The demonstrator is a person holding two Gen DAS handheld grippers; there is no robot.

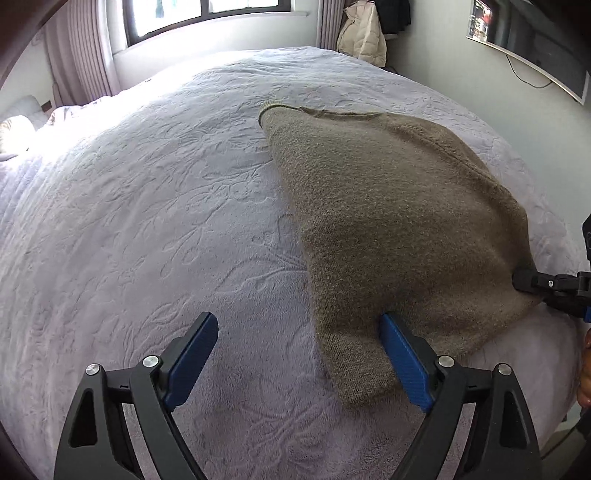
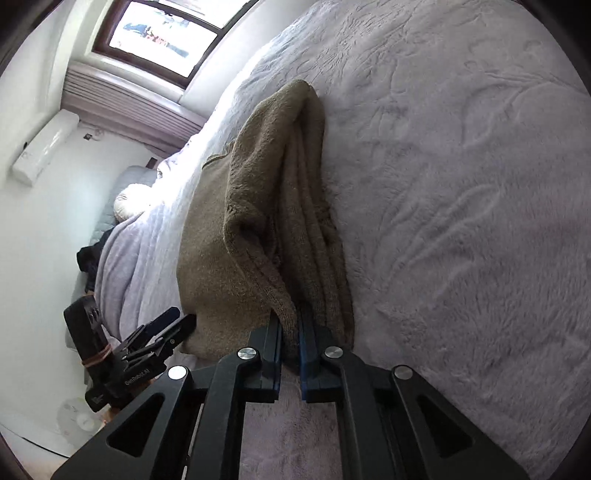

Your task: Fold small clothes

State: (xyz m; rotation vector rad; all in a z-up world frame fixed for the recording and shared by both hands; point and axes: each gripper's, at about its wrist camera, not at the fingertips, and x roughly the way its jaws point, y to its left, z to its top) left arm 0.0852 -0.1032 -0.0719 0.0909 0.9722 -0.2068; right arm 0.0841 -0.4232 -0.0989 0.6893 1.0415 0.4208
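A brown knitted sweater [image 1: 399, 229] lies folded on the pale lilac bedspread [image 1: 166, 221]. My left gripper [image 1: 299, 328] is open, its right finger over the sweater's near left edge, nothing between the pads. My right gripper [image 2: 290, 328] is shut on the sweater's [image 2: 258, 206] edge and lifts a fold of it; it also shows in the left wrist view [image 1: 524, 282] pinching the sweater's right corner. The left gripper shows in the right wrist view [image 2: 177, 325] at the sweater's lower left, open.
The bedspread [image 2: 461, 184] covers a large bed. A window [image 1: 207, 14] and curtains [image 1: 81, 48] are at the back. A beige coat [image 1: 362, 37] hangs at the far right. A wall-mounted screen [image 1: 528, 40] is on the right wall. A pillow [image 2: 129, 203] lies at the head.
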